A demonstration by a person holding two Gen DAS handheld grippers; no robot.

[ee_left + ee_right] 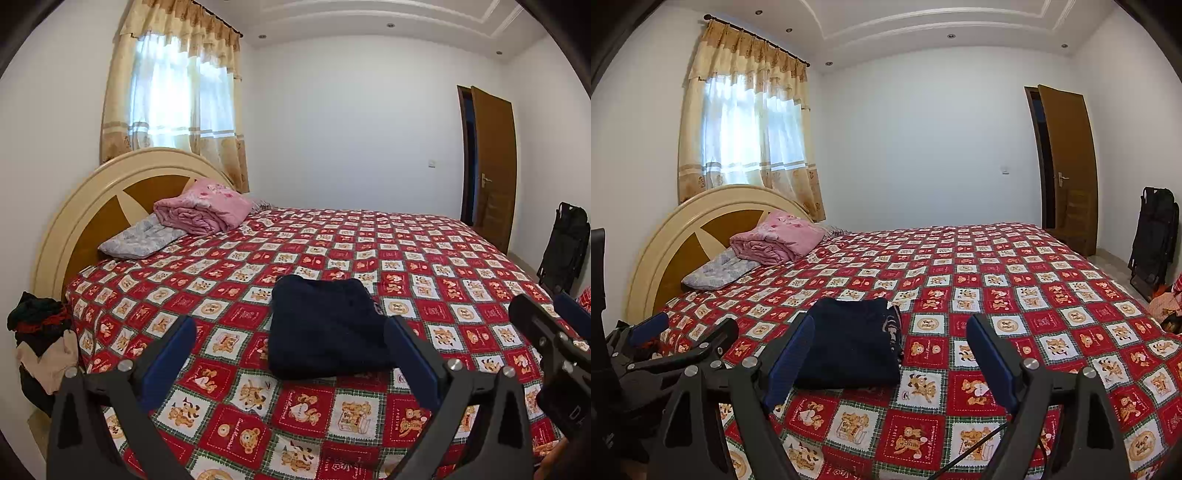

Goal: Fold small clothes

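Note:
A dark navy garment lies folded into a compact rectangle on the red teddy-bear bedspread. It also shows in the right wrist view. My left gripper is open and empty, held just in front of the garment with its fingers to either side. My right gripper is open and empty, its left finger in front of the garment's left edge. The right gripper shows at the right edge of the left wrist view. The left gripper shows at the left of the right wrist view.
A pink folded blanket and a grey pillow lie by the headboard. A pile of clothes sits off the bed's left side. A dark folded chair and a brown door stand at the right.

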